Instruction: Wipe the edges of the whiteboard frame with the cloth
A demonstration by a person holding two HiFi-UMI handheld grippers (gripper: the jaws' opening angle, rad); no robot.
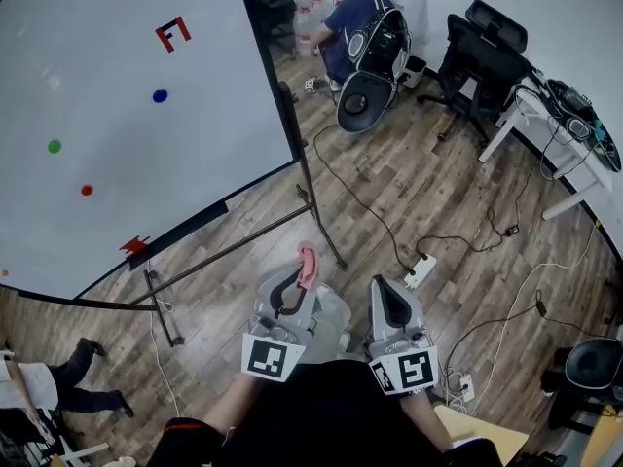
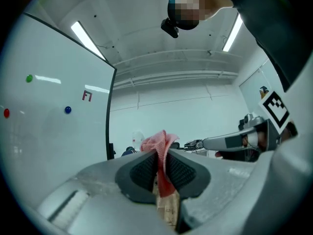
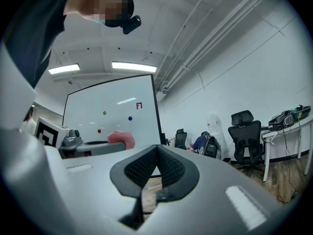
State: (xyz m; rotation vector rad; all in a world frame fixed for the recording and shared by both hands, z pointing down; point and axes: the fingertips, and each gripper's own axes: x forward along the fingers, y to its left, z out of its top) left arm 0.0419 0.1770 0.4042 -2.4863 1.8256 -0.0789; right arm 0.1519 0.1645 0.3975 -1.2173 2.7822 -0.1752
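Clamping the pink cloth (image 2: 159,142) in the left tool (image 2: 160,163), pinching it tight between both pads and leaving a ruffled tuft poking out past the tips. Holding the right tool (image 3: 156,153) just to the right of the left one, squeezing it fully closed on nothing. Carrying both low and close to the body over the wooden floor (image 1: 409,183), with the left tool (image 1: 295,285) and the right tool (image 1: 386,300) side by side and apart, the cloth (image 1: 309,263) sticking out ahead of the left one. Aiming both forward and somewhat upward. Facing the whiteboard (image 1: 127,115) ahead and to the left of the left tool, well apart from the cloth and not touching the black frame (image 1: 273,76). Looking along the left tool at the frame's upright right edge (image 2: 108,116), left of the cloth tuft, and along the right tool at that same edge (image 3: 157,111), straight beyond the closed tips. Passing a white power strip (image 1: 421,270) lying on the floor just ahead of the right tool. Seeing blue (image 1: 160,95), green (image 1: 54,146) and red (image 1: 87,190) magnets dotting the board. Looking farther, beyond the board's right edge, at a crouching person (image 1: 355,27), and far right of the right tool at a black office chair (image 1: 482,52) beside a white worktop (image 1: 565,134).
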